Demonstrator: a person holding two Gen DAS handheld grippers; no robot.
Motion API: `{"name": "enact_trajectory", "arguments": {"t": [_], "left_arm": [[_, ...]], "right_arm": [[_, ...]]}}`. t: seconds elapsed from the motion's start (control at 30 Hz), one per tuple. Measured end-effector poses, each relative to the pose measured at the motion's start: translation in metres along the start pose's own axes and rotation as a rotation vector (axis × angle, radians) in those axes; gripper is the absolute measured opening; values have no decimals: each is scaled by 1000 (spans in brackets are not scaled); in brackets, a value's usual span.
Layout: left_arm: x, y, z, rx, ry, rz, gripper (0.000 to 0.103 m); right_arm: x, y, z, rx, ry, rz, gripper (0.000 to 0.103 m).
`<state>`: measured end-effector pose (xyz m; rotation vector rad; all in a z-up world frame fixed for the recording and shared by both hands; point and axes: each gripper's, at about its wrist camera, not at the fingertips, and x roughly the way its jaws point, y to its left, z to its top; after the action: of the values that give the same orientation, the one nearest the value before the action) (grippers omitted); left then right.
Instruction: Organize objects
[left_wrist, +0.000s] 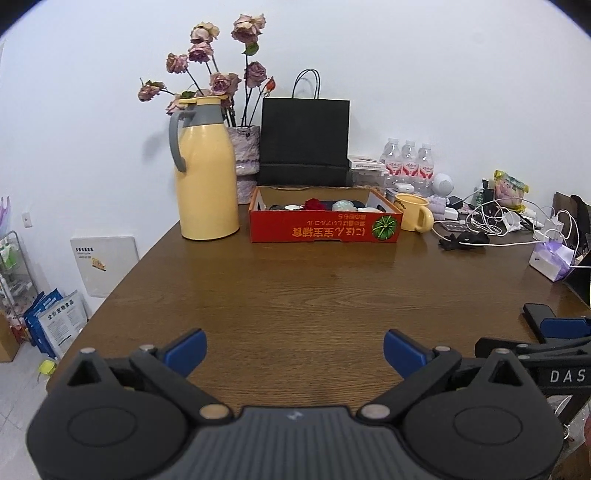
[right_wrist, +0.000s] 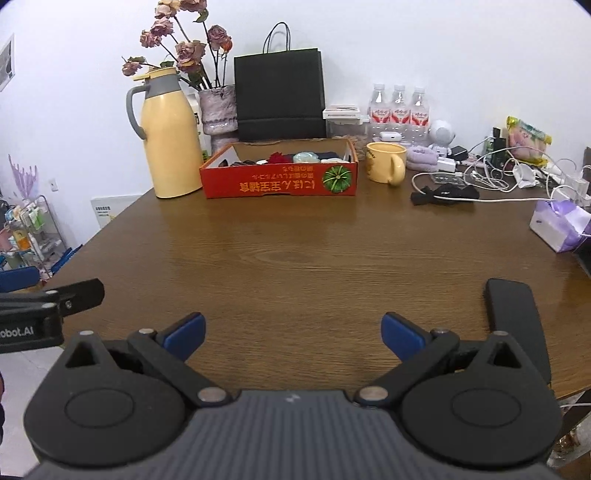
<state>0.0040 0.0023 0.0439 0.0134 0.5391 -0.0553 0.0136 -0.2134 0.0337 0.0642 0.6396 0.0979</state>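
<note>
Several small items in red box (right_wrist: 279, 183)

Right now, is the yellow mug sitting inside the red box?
No, the yellow mug stands on the table just beside the red box, outside its right end.

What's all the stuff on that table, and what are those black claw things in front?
Table: 1, brown wood.
Jug: 1, yellow, back left.
Dried roses: 1 bunch, dusty pink, in a vase behind the jug.
Paper bag: 1, black, by the wall.
Box: 1, red, small items inside.
Mug: 1, yellow, right of the box.
Water bottles: 3, clear.
Cables: tangle, white, far right.
Left gripper: open, empty.
Right gripper: open, empty.
</note>
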Motion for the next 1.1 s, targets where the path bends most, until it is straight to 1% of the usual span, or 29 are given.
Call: {"name": "enact_trajectory", "arguments": {"t": [0.23, 0.37, 0.57, 0.73, 1.1], "left_arm": [[-3, -2, -1, 2, -8, 4, 102], [-4, -2, -2, 10, -10, 0, 102], [-4, -1, -2, 9, -11, 3, 102], [-5, -1, -2, 17, -14, -4, 102], [-3, 3, -1, 20, -13, 0, 102]], "right_arm": [[0, 0, -1, 0, -10, 1, 103], [-1, 1, -1, 7, -6, 37, 103], [-1, 3, 0, 8, -5, 34, 103], [-1, 4, -1, 17, 1, 69, 103], [0, 4, 0, 15, 4, 57, 103]]}}
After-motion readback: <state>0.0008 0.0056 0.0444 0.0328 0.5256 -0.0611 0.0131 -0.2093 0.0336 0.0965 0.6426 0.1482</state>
